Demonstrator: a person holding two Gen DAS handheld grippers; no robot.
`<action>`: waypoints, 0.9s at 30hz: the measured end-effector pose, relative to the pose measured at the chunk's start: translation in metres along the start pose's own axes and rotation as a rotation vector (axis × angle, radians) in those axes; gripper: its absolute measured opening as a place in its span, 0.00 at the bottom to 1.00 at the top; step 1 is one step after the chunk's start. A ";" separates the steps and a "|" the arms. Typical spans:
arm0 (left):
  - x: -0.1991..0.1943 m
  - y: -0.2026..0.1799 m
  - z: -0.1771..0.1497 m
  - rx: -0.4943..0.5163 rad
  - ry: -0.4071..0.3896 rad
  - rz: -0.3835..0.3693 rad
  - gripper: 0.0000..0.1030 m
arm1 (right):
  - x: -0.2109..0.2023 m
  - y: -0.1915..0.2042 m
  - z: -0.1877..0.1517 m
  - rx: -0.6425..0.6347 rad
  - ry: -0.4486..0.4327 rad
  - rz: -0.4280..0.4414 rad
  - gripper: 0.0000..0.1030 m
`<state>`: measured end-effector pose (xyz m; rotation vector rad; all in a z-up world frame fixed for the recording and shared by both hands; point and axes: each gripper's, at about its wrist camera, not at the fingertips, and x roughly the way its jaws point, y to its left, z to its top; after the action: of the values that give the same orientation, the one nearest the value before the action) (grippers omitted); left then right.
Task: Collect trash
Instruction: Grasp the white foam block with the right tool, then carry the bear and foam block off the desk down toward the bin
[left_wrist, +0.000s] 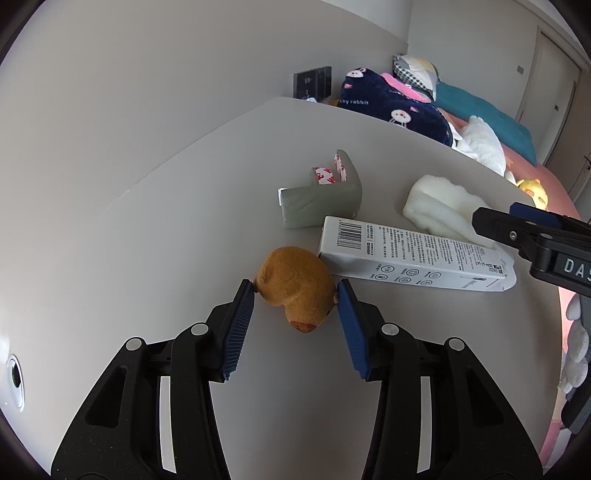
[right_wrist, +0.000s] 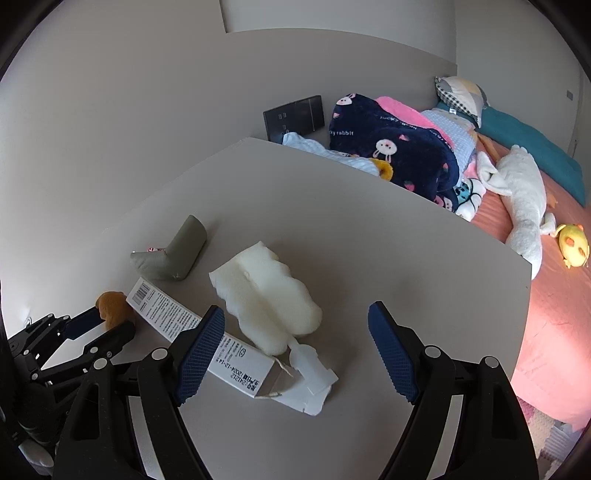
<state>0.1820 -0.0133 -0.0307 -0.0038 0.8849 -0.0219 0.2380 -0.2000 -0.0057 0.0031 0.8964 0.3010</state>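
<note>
Left gripper (left_wrist: 295, 291) pads touch both sides of the brown plush (left_wrist: 295, 286), grasping it beside the box (left_wrist: 413, 254). Right gripper (right_wrist: 295, 328), spread, hovers over the box's torn end, foam (right_wrist: 266, 291) just beyond.

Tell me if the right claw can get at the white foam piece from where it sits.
Probably yes. The right claw is open and the white foam piece lies just ahead of it. Only the opened white carton, lying across the foam's near edge, might get caught in the grip.
</note>
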 end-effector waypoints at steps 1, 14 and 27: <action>-0.001 0.000 0.000 -0.001 -0.001 0.005 0.45 | 0.004 0.000 0.001 0.003 0.013 0.011 0.76; 0.000 0.012 0.000 -0.040 0.008 0.021 0.45 | 0.029 0.009 0.001 -0.001 0.077 0.074 0.39; -0.015 0.013 -0.001 -0.092 -0.010 0.018 0.44 | -0.003 -0.009 -0.002 0.008 0.031 0.039 0.28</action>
<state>0.1722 0.0001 -0.0201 -0.0815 0.8758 0.0354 0.2370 -0.2091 -0.0057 0.0238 0.9287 0.3348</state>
